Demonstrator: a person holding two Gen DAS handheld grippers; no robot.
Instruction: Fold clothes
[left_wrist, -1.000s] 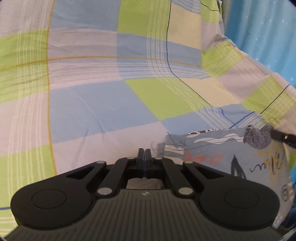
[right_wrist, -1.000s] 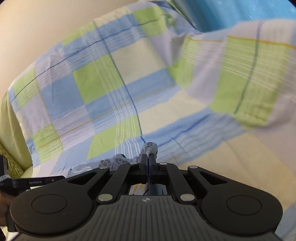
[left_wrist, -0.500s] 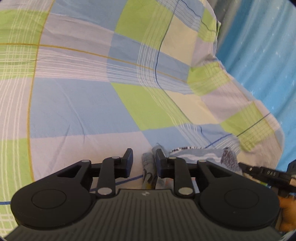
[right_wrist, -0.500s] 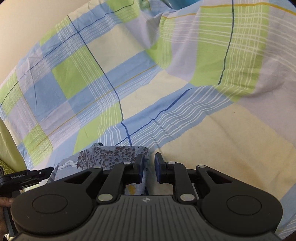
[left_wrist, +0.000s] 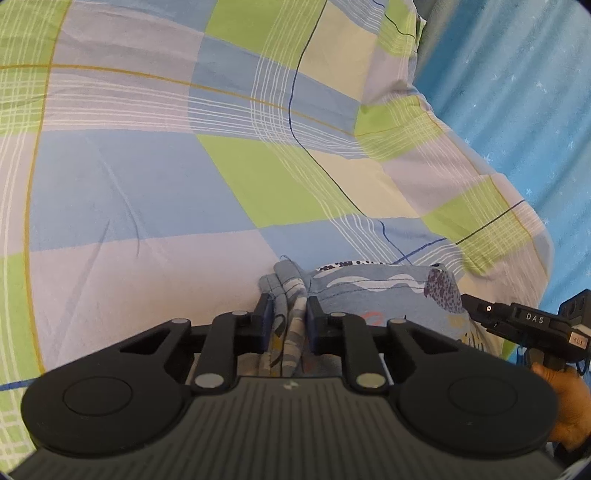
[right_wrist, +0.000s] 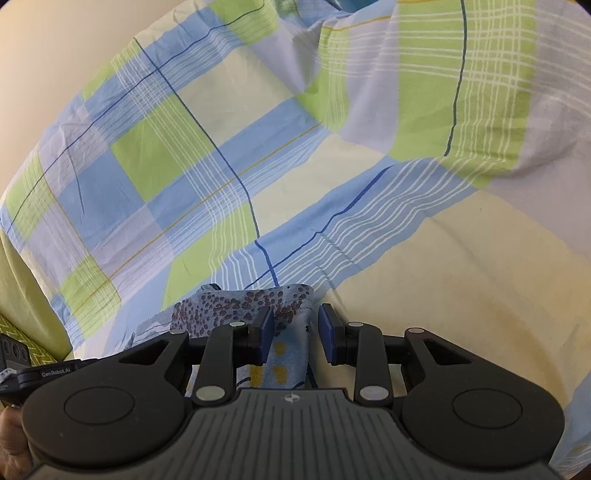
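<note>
A checked bedsheet (left_wrist: 155, 192) in blue, green, cream and lilac squares covered the whole work surface, with a blue star-printed curtain (left_wrist: 517, 110) hanging beyond its far edge in the left wrist view and a plain cream wall (right_wrist: 55, 55) above it in the right wrist view. Nearest the left camera, the left gripper (left_wrist: 288, 325) stood with its fingers apart, a bunched fold of the small blue printed garment (left_wrist: 369, 295) lying loosely between the blue pads (left_wrist: 264, 321) without being pinched. The garment spread flat on the sheet from that fold toward the right gripper (left_wrist: 469, 306), whose black tip reached its spotted corner at the frame's right edge, a hand (left_wrist: 569, 402) visible behind it. From the right wrist camera, the right gripper (right_wrist: 295, 332) was likewise parted, its fingers straddling the garment (right_wrist: 240, 306) edge, with the dark-spotted panel lying just ahead of the left pad and a strip with yellow marks between the two. Past the garment the sheet rose in soft wrinkles and a raised fold. A yellow-green patterned cloth (right_wrist: 22, 343) showed beside the sheet at the lower left.
</note>
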